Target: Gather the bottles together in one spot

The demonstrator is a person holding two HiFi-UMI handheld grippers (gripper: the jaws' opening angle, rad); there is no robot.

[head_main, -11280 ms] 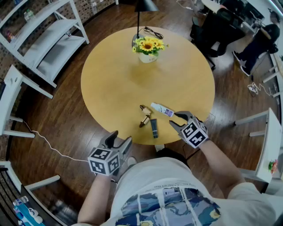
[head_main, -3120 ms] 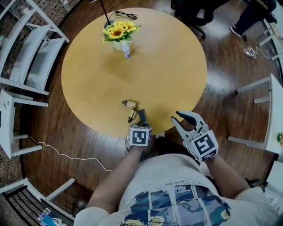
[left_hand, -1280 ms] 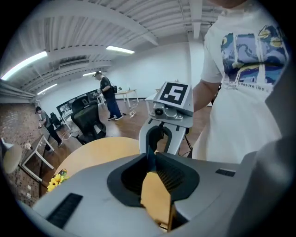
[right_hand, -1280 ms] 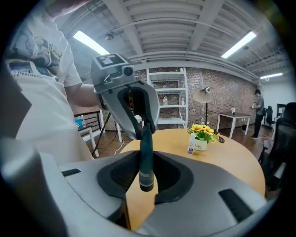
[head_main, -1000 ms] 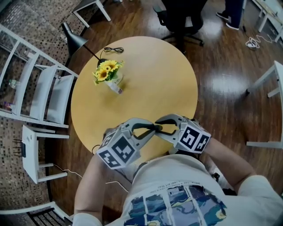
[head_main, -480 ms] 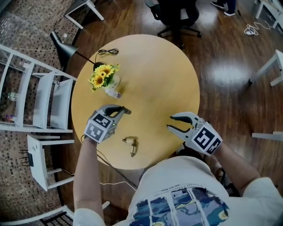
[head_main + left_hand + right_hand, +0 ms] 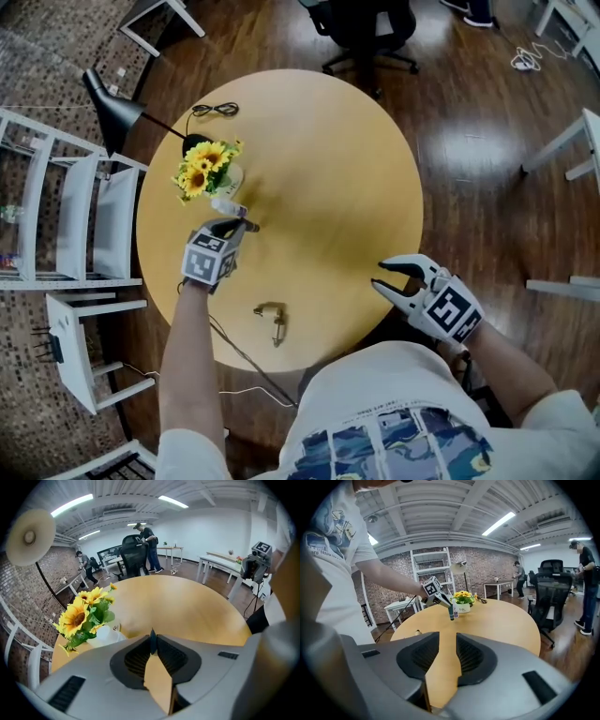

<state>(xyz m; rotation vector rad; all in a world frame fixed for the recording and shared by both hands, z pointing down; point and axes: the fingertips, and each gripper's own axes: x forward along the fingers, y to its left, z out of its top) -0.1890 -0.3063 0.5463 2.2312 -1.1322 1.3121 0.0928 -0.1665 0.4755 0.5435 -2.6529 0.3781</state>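
My left gripper (image 7: 240, 225) is shut on a dark teal tube (image 7: 451, 611), which hangs upright from its tip just above the round wooden table (image 7: 328, 150). Only the tube's thin end (image 7: 152, 641) shows between the jaws in the left gripper view. A white bottle (image 7: 228, 207) lies right beside it, against the sunflower vase (image 7: 211, 176). A small brown dropper bottle (image 7: 273, 319) lies alone near the table's front edge. My right gripper (image 7: 382, 277) hovers at the right front edge, jaws closing a little with nothing between them.
A black lamp (image 7: 103, 89) and a coiled cable (image 7: 214, 110) sit at the table's far left. White chairs (image 7: 89, 220) stand to the left. A black office chair (image 7: 361, 23) stands beyond the table. People stand far off in the room (image 7: 149, 550).
My left gripper has carried the dark tube left and away, up to the vase and white bottle. My right gripper has drawn back to the right front edge.
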